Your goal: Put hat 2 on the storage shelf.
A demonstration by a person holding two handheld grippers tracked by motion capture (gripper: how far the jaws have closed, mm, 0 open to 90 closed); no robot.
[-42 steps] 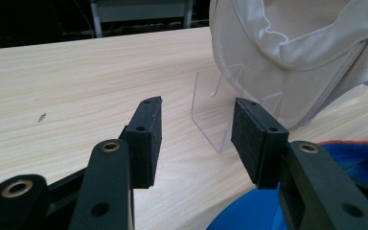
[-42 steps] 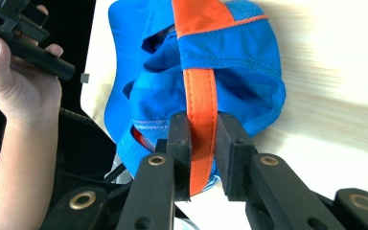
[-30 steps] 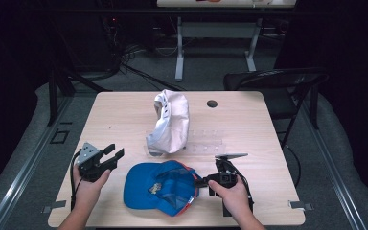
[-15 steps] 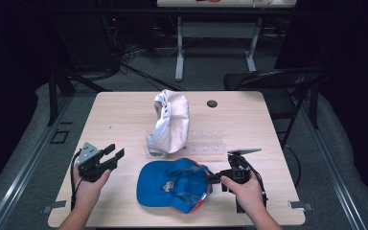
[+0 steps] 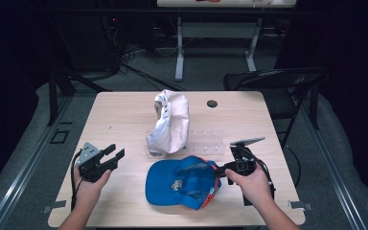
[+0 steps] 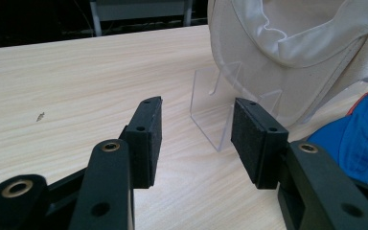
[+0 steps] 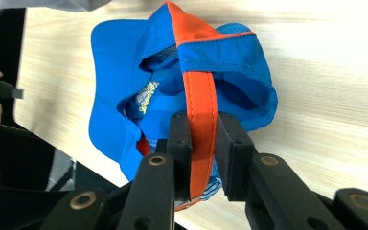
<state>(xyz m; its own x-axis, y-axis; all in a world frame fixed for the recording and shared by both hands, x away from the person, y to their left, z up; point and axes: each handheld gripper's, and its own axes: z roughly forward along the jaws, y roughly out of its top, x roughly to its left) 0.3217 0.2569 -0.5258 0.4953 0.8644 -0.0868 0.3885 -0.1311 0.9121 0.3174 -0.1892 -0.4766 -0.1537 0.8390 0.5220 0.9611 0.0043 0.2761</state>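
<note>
Right gripper (image 7: 202, 143) fingers clamp the blue cap's (image 5: 182, 182) orange strap (image 7: 200, 110) — left gripper (image 6: 196, 139) fingers gape, holding nothing.

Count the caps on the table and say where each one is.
2. The white cap rests on a clear stand mid-table. The blue cap lies at the near edge, its orange strap clamped in the right gripper.

On the table (image 5: 124, 120) there are two caps, one blue cap (image 5: 182, 182) and one white cap (image 5: 170, 120) just behind it, one clear stand (image 5: 206, 142), one small black disc (image 5: 212, 103), and two grippers.
</note>
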